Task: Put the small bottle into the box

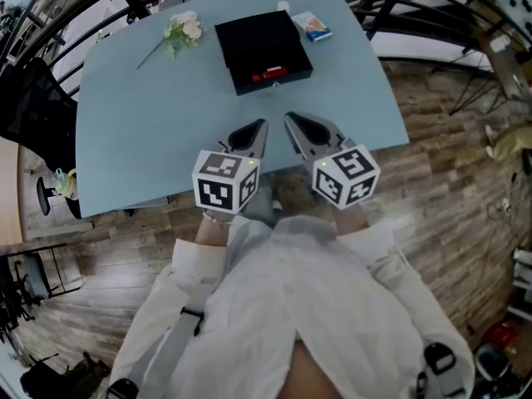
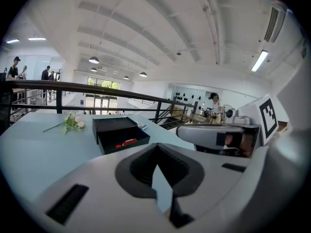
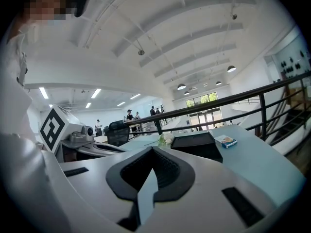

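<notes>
The black box (image 1: 249, 40) lies open at the far middle of the pale blue table (image 1: 133, 123). A small red bottle (image 1: 270, 74) lies inside it, also seen in the left gripper view (image 2: 126, 142). My left gripper (image 1: 253, 135) and right gripper (image 1: 298, 127) hover side by side over the table's near edge, well short of the box. Both are shut with nothing between the jaws. In the left gripper view the box (image 2: 109, 125) sits ahead, slightly left. In the right gripper view the box (image 3: 197, 142) shows its side and the bottle is hidden.
A white flower sprig (image 1: 181, 32) lies left of the box. A small blue and white carton (image 1: 313, 26) lies at its right. A black railing (image 3: 243, 101) runs behind the table. Wooden floor (image 1: 449, 181) lies to the right. People stand far off in the hall.
</notes>
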### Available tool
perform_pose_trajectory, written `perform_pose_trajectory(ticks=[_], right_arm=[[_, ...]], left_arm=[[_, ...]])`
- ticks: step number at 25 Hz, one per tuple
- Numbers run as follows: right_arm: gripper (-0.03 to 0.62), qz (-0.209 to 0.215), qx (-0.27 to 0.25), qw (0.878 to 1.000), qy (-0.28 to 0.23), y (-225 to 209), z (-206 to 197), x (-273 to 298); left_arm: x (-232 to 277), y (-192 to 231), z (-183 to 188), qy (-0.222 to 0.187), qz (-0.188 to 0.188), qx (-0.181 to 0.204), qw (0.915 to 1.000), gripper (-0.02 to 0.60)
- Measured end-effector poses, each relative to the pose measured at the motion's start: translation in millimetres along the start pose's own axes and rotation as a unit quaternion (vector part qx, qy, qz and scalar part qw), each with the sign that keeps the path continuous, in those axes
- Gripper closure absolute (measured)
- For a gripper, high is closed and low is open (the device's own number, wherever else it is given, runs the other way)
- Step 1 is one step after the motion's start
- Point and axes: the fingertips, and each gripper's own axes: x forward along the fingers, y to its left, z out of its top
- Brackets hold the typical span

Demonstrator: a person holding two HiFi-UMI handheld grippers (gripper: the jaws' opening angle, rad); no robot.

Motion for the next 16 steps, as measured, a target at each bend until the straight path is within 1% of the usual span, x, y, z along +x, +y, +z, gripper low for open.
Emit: perform_pose_trajectory(ticks=[7,16], right_arm=[[0.592,0.001,0.001,1.0,0.009,0,-6,-3],[0.592,0.001,0.002,0.999,0.032,2,-16,-3]], left_arm=[[0,-3,-7,0.003,-0.005,-0.01,0.9999,0.578],[-2,2,-22,0.03,0.023,-0.02,0.9991,0.578]])
